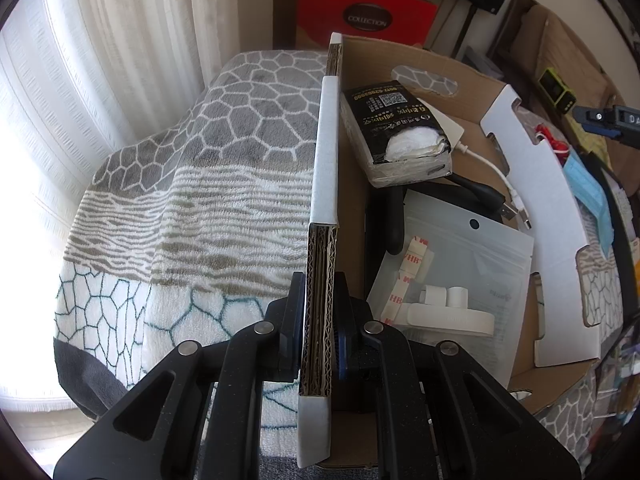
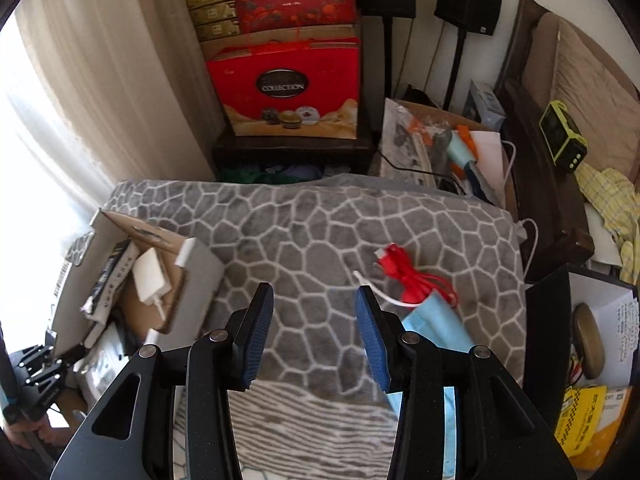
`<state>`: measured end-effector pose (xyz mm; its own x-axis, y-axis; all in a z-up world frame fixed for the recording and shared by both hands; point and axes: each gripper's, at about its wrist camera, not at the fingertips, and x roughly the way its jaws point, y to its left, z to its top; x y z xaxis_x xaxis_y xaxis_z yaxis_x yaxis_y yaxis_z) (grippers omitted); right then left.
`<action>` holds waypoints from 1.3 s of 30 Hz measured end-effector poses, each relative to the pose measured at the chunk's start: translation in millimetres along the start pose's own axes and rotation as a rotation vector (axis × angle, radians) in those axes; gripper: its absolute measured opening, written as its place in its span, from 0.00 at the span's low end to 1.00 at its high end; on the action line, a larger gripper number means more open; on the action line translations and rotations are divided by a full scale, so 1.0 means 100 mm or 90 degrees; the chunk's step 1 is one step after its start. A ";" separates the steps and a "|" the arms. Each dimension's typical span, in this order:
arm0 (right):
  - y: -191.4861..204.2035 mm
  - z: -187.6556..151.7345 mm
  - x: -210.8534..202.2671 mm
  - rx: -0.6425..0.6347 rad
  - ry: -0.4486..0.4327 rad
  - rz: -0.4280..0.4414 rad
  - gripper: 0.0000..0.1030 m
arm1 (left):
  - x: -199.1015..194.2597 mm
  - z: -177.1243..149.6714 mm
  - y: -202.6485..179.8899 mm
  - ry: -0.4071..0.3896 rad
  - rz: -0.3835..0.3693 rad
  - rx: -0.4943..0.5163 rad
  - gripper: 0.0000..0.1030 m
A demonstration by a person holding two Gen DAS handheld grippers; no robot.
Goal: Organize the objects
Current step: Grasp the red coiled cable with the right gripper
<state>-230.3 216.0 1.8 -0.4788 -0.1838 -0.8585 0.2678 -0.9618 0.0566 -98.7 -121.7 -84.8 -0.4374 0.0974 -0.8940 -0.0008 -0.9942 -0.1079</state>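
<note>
My left gripper point(image 1: 319, 316) is shut on the side wall of an open cardboard box point(image 1: 325, 184) that rests on a patterned blanket. The box holds a black tissue pack point(image 1: 394, 132), a clear zip bag point(image 1: 460, 280) of white parts, and black and white cables point(image 1: 496, 196). In the right wrist view my right gripper point(image 2: 314, 332) is open and empty above the blanket point(image 2: 320, 232). A red cable bundle point(image 2: 416, 276) and a blue face mask point(image 2: 432, 320) lie just right of its right finger. The box point(image 2: 132, 272) sits at the left.
Red gift boxes point(image 2: 288, 92) stand stacked behind the blanket. A box of clutter point(image 2: 440, 148) and speaker stands point(image 2: 460, 52) are at the back right. A yellow-green device point(image 2: 562, 136) sits on a sofa at right. Curtains point(image 1: 100, 60) hang at left.
</note>
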 end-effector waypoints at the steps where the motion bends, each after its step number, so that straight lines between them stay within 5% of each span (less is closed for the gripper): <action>1: -0.08 0.01 0.04 0.005 0.006 -0.008 0.42 | 0.00 0.00 0.00 0.000 0.000 0.000 0.11; 15: -0.78 0.13 0.57 0.033 0.070 -0.049 0.45 | 0.01 0.00 -0.03 0.003 0.006 0.013 0.11; 31: -0.70 0.17 0.82 -0.045 0.101 -0.035 0.52 | 0.00 0.01 -0.03 0.003 0.006 0.013 0.11; 35: -0.59 0.11 0.94 -0.103 0.118 -0.079 0.52 | 0.00 0.01 -0.04 0.003 0.006 0.013 0.11; 39: -0.64 0.13 0.95 -0.071 0.112 -0.068 0.36 | 0.00 0.01 -0.03 0.003 0.005 0.012 0.11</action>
<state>-303.7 257.7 -77.4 -0.3594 -0.0341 -0.9326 0.3186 -0.9438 -0.0882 -100.0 -118.2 -84.3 -0.4332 0.0896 -0.8968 -0.0150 -0.9956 -0.0922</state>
